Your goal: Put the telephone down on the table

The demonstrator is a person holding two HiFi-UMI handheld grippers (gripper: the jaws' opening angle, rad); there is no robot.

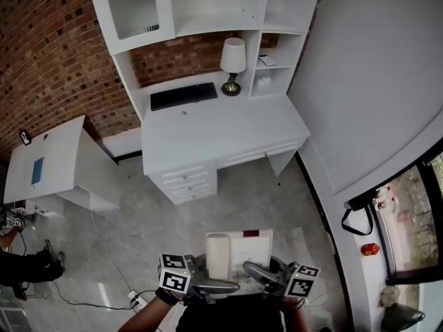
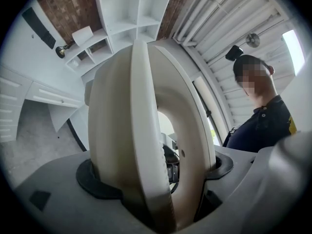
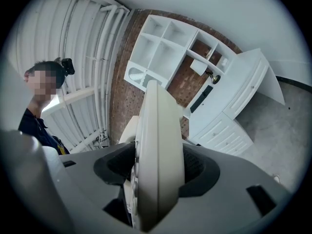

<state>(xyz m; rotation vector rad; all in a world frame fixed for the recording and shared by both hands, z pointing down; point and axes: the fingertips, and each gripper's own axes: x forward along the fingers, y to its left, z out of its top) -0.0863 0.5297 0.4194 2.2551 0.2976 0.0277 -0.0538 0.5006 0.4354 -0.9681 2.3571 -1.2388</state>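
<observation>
A red brick wall (image 1: pixel 48 54) stood at the far side of the room, and a grey stone floor (image 1: pixel 256 192) lay in front of it. Against the wall was a big white desk (image 1: pixel 221 126) with a shelf unit (image 1: pixel 208 5) on top of it. A smaller white table (image 1: pixel 59 151) stood to the left of the desk, apart from it. A person in a dark shirt (image 2: pixel 263 126) appeared behind the grippers in both gripper views. The cream telephone (image 1: pixel 239 253) was not on any table. It was in the air above the floor, at the near side, well apart from the desk, and it lay flat between the two grippers with its handset on the left part. A black keyboard (image 1: pixel 183 95) lay on the far left part of the desk top, and just to its right stood a small lamp (image 1: pixel 233 64) with a white shade. The left gripper (image 1: pixel 211 282) reached in from the left, and its jaws were closed on the left edge of the telephone, where the handset is; its own view showed the black pads pressing on both faces of the telephone. The right gripper (image 1: pixel 259 275) reached in from the right, and its jaws stood fairly wide but clamped the right edge of the telephone body, one pad on each face. A white power strip (image 1: pixel 135 299) lay on the floor at the near left.
</observation>
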